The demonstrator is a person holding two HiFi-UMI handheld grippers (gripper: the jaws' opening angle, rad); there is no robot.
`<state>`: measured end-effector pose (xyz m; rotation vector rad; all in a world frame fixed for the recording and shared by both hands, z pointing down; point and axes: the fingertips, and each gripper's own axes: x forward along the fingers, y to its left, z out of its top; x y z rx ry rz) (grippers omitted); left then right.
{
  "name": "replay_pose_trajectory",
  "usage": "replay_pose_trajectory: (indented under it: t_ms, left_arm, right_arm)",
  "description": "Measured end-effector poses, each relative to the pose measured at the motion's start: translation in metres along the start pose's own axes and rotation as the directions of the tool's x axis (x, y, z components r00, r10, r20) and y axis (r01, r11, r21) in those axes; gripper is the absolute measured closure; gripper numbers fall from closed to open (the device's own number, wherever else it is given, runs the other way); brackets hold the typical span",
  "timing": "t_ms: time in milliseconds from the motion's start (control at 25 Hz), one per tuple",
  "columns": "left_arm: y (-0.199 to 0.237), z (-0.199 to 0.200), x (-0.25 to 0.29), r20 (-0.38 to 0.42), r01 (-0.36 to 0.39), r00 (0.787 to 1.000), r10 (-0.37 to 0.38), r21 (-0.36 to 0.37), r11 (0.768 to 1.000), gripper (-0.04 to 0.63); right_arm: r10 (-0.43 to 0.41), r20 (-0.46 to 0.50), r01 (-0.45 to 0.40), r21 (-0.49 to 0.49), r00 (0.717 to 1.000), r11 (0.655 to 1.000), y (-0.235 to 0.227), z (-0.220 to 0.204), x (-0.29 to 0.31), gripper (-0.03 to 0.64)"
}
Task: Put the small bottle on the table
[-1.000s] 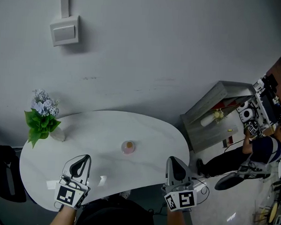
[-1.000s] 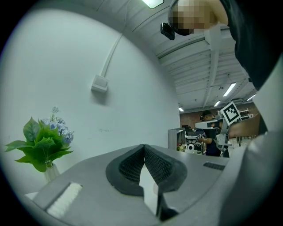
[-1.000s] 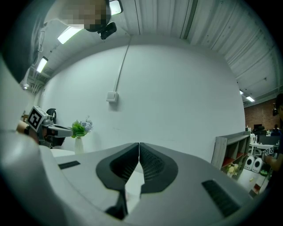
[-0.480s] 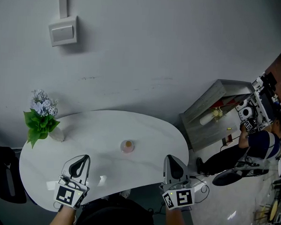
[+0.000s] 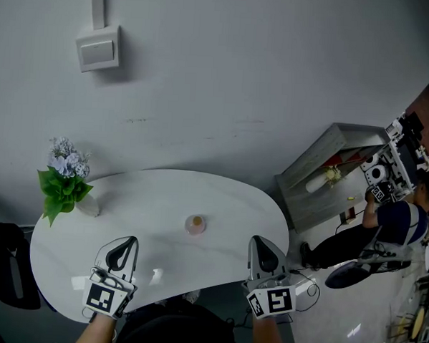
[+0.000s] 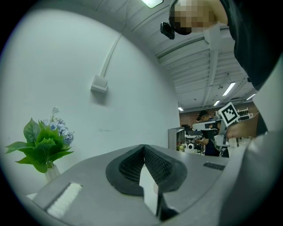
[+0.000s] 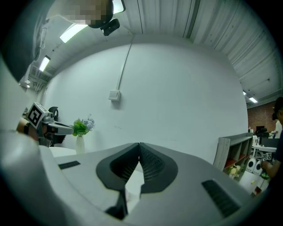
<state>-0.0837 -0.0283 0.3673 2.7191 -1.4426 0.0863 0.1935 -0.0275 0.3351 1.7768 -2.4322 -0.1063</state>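
from above, on the head view, a white oval table (image 5: 148, 199) stands against a pale wall. the small bottle (image 5: 195, 223), pinkish with a tan top, stands upright near the table's middle, touching neither tool. the left gripper (image 5: 128, 240) and the right gripper (image 5: 258, 241) sit at the near edge, one on each side of the bottle and well apart from it, both pointing toward the wall. a vase of flowers (image 5: 65, 179) stands at the table's far left edge, and a switch box (image 5: 98, 46) hangs on the wall above it. a shelf unit (image 5: 328, 173) and a person (image 5: 387, 226) are off to the right.

on the left gripper view, the jaws are pressed together at the tips with nothing between them; the flowers show at the left.

on the right gripper view, the jaws are likewise clenched on nothing, and the left gripper shows at the far left beside the flowers.
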Motion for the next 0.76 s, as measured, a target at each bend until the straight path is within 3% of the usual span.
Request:
replay_pose_trajectory:
  t_ms: [760]
  left_arm:
    - [0.0013, 0.0002, 0.0003, 0.008, -0.016, 1.0, 0.016, -0.005, 1.0, 0.589]
  right_arm:
    - [0.025, 0.001, -0.025, -0.007, 1.0, 1.0, 0.0034, -0.0004, 0.0076, 0.609]
